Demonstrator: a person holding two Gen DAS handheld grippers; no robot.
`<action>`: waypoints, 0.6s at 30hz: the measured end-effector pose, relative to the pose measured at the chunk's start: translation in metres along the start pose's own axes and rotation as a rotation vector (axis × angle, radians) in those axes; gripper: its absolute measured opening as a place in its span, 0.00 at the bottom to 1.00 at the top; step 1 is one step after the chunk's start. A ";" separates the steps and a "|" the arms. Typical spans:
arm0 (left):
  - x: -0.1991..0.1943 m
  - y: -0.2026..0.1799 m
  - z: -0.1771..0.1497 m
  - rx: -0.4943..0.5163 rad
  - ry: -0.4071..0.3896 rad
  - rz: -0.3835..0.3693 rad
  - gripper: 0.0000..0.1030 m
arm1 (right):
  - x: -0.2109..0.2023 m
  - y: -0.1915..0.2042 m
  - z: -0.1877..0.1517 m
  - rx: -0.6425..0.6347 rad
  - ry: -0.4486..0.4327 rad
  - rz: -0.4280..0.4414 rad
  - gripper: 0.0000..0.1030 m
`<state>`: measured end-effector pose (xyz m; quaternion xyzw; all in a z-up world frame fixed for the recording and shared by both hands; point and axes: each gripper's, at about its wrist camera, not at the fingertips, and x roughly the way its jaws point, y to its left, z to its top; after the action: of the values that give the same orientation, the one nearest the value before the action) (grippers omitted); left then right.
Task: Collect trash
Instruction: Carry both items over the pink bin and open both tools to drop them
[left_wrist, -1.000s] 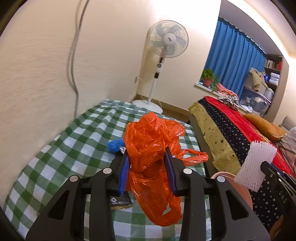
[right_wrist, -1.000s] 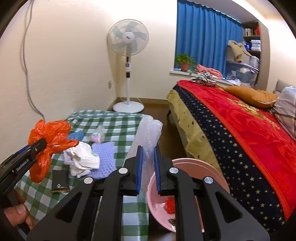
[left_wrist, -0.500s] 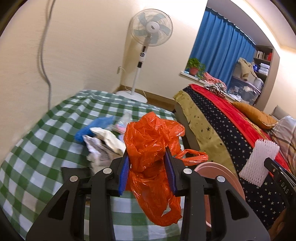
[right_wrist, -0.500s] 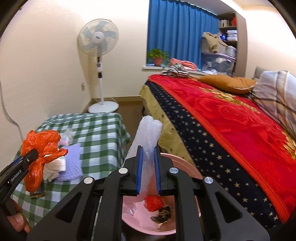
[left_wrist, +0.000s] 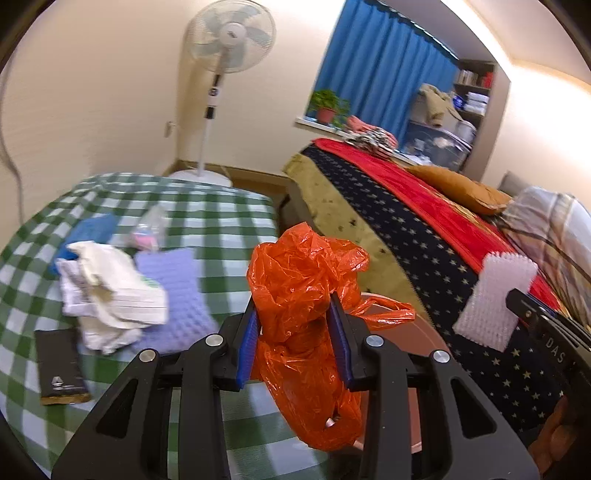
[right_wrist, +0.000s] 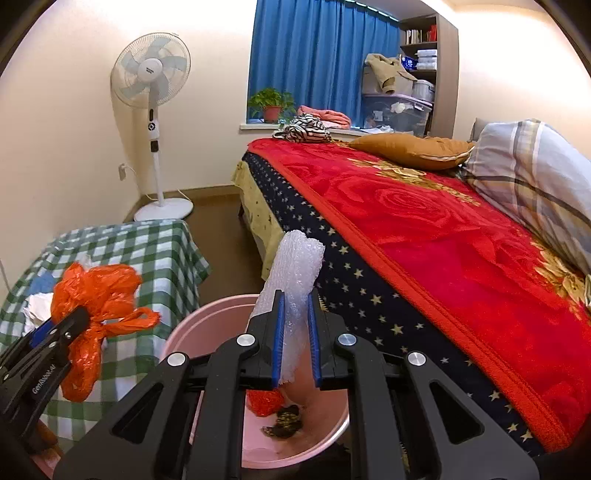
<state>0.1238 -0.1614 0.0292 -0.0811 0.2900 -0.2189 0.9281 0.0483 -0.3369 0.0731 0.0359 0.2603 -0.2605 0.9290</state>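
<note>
- Trash held in both grippers: a crinkled orange plastic bag (left_wrist: 306, 317) bulges between the blue pads of the left gripper (left_wrist: 295, 347), which pinch its middle.
- Right gripper (right_wrist: 295, 341) clamps a white bubble-wrap roll (right_wrist: 295, 280) upright over the round pink bin (right_wrist: 177, 332).
- Farther left, crumpled white paper (left_wrist: 110, 295) lies on the green-checked tablecloth (left_wrist: 221, 218).
- "DAS" shows on the right gripper's side.

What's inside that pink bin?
Inside the pink bin lie a crumpled red wrapper and a dark scrap. The right gripper and its bubble wrap hide the rest.
</note>
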 end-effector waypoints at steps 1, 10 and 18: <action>0.004 -0.005 -0.001 0.012 0.006 -0.013 0.34 | 0.001 -0.001 0.000 0.003 0.002 -0.003 0.12; 0.028 -0.020 -0.009 0.057 0.045 -0.057 0.34 | 0.014 -0.002 -0.007 0.000 0.027 -0.018 0.12; 0.045 -0.029 -0.016 0.077 0.077 -0.073 0.34 | 0.027 -0.007 -0.012 0.015 0.041 -0.032 0.12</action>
<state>0.1378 -0.2078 0.0015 -0.0473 0.3139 -0.2666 0.9100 0.0588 -0.3529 0.0497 0.0440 0.2780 -0.2767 0.9188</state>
